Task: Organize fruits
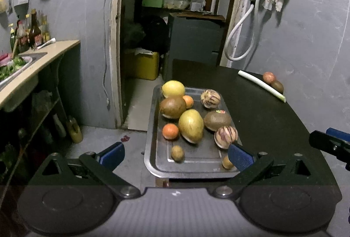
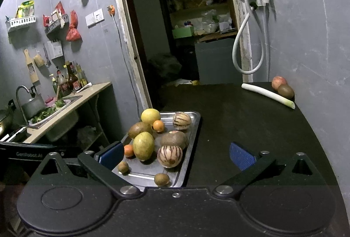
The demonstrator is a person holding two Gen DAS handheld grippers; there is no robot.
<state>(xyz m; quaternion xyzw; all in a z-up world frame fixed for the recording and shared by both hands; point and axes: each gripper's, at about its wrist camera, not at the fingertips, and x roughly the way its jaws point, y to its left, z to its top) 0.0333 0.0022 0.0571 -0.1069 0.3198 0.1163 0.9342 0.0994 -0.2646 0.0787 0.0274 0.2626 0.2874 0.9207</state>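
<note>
- Left wrist view: the left gripper (image 1: 176, 157) is held with its blue-padded fingers wide apart and nothing between them, above the near edge of the shallow rectangular steel tray (image 1: 153, 123) that sits at the left edge of the round black table (image 1: 273, 127).
- Right wrist view: the right gripper (image 2: 177, 155) is likewise spread and empty, over the near right part of the same tray.
- Most fruit is already gathered on the tray: a large yellow-green oval mango (image 1: 191, 126), two striped round melons (image 1: 225, 136) (image 1: 210, 98), brown kiwis, small oranges, a yellow round citrus.
- Two pieces remain well apart from the tray, at the far right of the table against the wall: a reddish round apple (image 2: 279, 82) touching a brown kiwi (image 2: 285, 91), just behind a white-green leek stalk (image 2: 268, 95).
- Rolling is judged the main risk: the round fruits lie loose, and a nudge from a finger could send one over the low rim and off the table edge beside it.
- The leek could be knocked during a reach for the far pair, and the touching apple and kiwi may be pushed apart or against the wall.
- The two small brown fruits (image 2: 161, 179) at the near rim could be clipped unseen.
</note>
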